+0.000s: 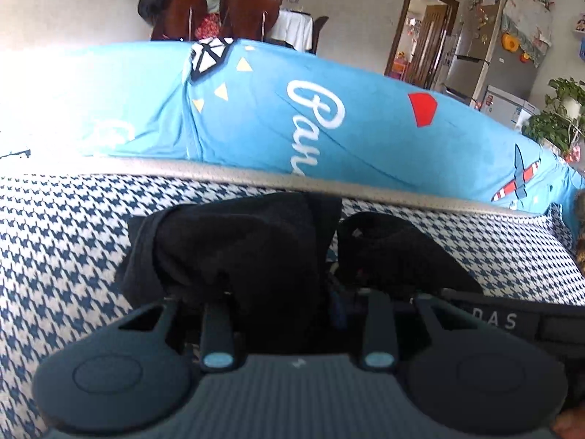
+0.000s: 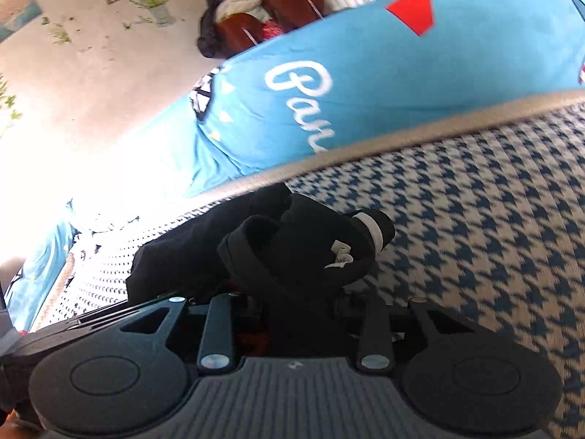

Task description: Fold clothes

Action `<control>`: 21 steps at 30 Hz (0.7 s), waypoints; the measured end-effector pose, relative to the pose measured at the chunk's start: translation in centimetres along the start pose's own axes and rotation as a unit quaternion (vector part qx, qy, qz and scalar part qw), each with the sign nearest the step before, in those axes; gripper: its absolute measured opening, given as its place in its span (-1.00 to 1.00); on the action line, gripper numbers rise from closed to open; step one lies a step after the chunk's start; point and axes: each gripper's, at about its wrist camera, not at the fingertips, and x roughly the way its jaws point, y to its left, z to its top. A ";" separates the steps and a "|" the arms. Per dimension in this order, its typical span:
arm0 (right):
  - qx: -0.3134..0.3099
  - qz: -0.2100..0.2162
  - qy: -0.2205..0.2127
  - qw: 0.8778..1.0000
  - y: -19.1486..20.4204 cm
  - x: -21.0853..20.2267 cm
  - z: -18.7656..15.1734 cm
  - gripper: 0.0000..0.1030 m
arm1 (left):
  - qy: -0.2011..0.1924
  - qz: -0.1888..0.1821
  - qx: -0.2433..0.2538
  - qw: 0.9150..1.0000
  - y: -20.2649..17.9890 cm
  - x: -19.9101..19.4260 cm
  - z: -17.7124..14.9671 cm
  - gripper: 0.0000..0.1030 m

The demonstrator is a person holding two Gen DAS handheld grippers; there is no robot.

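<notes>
Left wrist view: the left claw (image 1: 298, 285) pinches bunched black garment (image 1: 234, 241) over the houndstooth cover (image 1: 65, 241), with a fridge (image 1: 490, 62) and plants (image 1: 559, 117) behind the blue cushion (image 1: 329, 117). Right wrist view: the right claw (image 2: 298, 292) grips the same black cloth (image 2: 292, 248), where a white label (image 2: 340, 252) shows; wall decals (image 2: 150, 0) appear instead.

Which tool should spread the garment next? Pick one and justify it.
Left, tentatively: the black garment bunches over both tools, but the left tool faces it squarely, while the right tool views it tilted.
</notes>
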 end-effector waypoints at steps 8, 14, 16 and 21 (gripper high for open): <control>-0.050 0.039 -0.033 0.997 2.7 0.6 1.7 -0.38 | -0.044 0.018 -0.025 0.999 1.5 -1.8 1.8 -0.39; -0.058 0.075 -0.061 0.994 4.6 2.3 3.6 -0.38 | -0.086 0.048 -0.031 0.995 2.4 -3.0 3.0 -0.39; -0.075 0.078 -0.082 0.991 5.4 2.7 4.1 -0.38 | -0.088 0.045 -0.038 0.994 2.8 -3.0 3.2 -0.37; -0.085 0.002 -0.133 0.987 5.4 4.0 5.2 0.09 | -0.053 0.011 -0.059 0.997 3.1 -2.3 2.7 0.27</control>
